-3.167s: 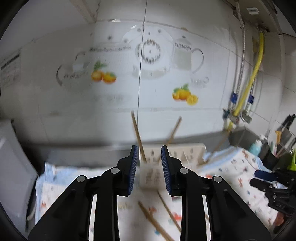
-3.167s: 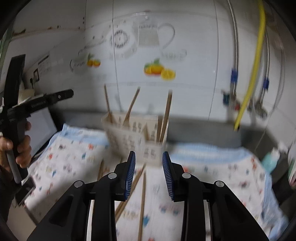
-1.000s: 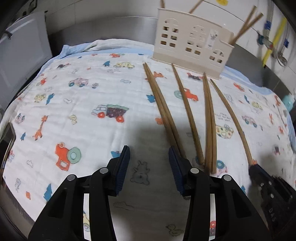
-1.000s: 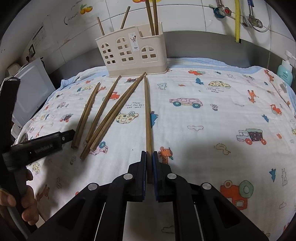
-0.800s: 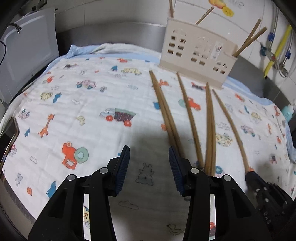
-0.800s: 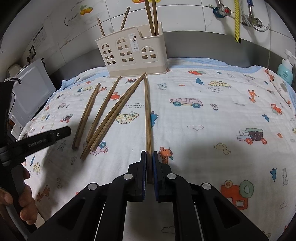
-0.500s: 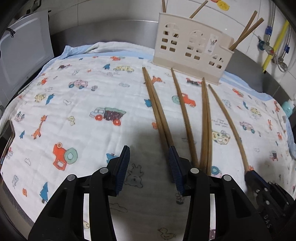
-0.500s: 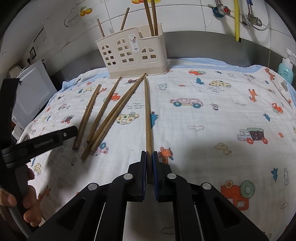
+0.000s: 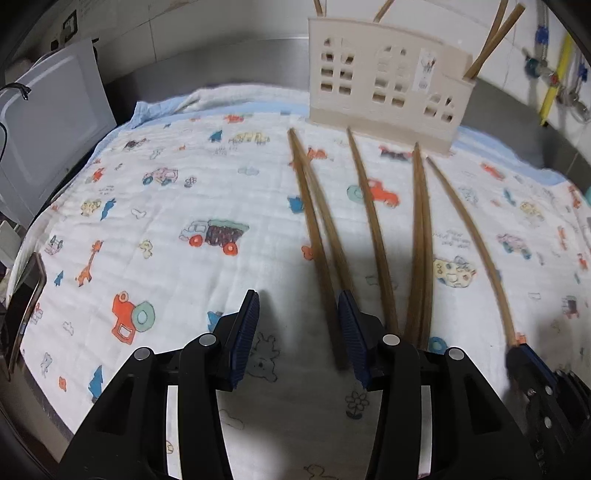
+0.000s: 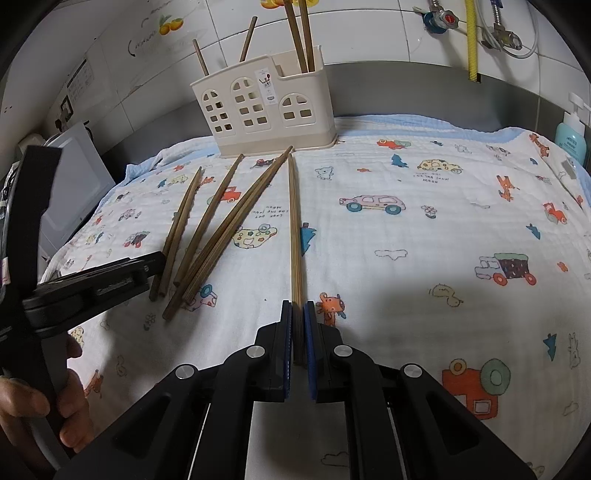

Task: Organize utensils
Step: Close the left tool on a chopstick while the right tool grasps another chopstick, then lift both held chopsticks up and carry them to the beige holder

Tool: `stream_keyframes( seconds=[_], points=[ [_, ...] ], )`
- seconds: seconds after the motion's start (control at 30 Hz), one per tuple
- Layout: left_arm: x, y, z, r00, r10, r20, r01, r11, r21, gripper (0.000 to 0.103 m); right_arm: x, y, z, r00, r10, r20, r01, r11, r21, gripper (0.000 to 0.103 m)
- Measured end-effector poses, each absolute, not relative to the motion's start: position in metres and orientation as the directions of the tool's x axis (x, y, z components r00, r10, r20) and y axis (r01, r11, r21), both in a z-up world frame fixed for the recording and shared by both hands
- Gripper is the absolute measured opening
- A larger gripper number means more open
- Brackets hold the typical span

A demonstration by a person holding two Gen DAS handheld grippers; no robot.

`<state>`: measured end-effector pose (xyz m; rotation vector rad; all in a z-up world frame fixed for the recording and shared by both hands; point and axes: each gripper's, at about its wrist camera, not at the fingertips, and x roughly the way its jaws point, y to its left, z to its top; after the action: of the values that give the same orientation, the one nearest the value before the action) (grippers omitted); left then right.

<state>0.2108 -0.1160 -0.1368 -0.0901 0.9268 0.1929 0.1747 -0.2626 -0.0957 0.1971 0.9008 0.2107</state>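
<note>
1. The right gripper [image 10: 297, 317] has its jaws pressed together on the near end of one chopstick [image 10: 294, 229], which lies flat on the cloth [image 10: 424, 229] and points straight toward the holder [image 10: 266, 107].
2. The left gripper [image 9: 298, 325] has its jaws spread wide with only cloth [image 9: 166, 206] between them; its right finger [image 9: 351, 332] sits just beside the near ends of the leftmost pair of chopsticks [image 9: 314, 225].
3. Five more chopsticks lie on the cloth to the left of the pinched one: a pair [image 10: 181, 225] farthest left, a single stick [image 10: 212, 214], then a pair [image 10: 232, 229] lying touching side by side. All fan out from the foot of the holder toward the near edge of the cloth.
4. The cream holder, with window-shaped cut-outs, stands at the far edge of the cloth against the counter's back wall. Two chopsticks [image 10: 301, 33] stand upright together in its right compartment; two others [image 10: 201, 57] lean apart in the left part.
5. A white appliance [image 9: 51, 125] stands off the left edge of the cloth, and a teal bottle [image 10: 570, 136] stands past its far right corner.
6. The person's left hand [image 10: 48, 398] grips the left gripper's handle at the near left.
</note>
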Motion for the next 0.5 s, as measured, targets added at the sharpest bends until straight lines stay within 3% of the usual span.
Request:
stream_keyframes(
  seconds=[0.23,0.5],
  points=[
    [0.208,-0.107,-0.137,0.599,0.099,-0.794,-0.156,0.988,0.005,0.043,0.175,-0.263,-0.096,0.603,0.268,-0.751,-0.097,0.960,0.264,0.007],
    [0.213,-0.092,-0.138,0.626,0.060,-0.777,-0.074,0.997,0.018,0.030,0.177,-0.259,-0.096,0.603,0.255,-0.756,-0.095,0.964,0.249,0.006]
  ],
)
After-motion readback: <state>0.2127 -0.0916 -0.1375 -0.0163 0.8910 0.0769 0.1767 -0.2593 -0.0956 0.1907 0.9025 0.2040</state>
